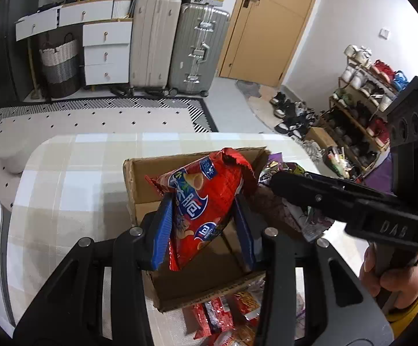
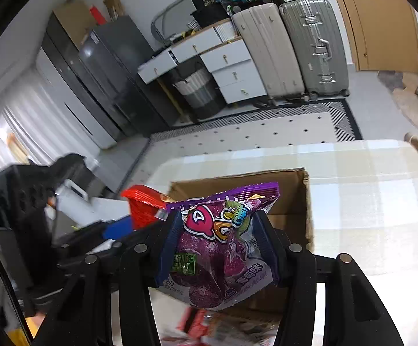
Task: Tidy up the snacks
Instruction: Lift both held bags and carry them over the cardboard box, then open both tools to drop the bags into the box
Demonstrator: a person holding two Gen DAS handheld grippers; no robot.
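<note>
You get bright, even daylight in both views. It looks like it comes from the pale curtains [image 2: 21, 109] at the left of the right wrist view. The checked table [image 2: 367, 201] shines white with glare. Straight things like the door [image 1: 269, 23] bend near the round black edges. The right wrist view is smeared with blur at the left and bottom; the left wrist view is sharp
</note>
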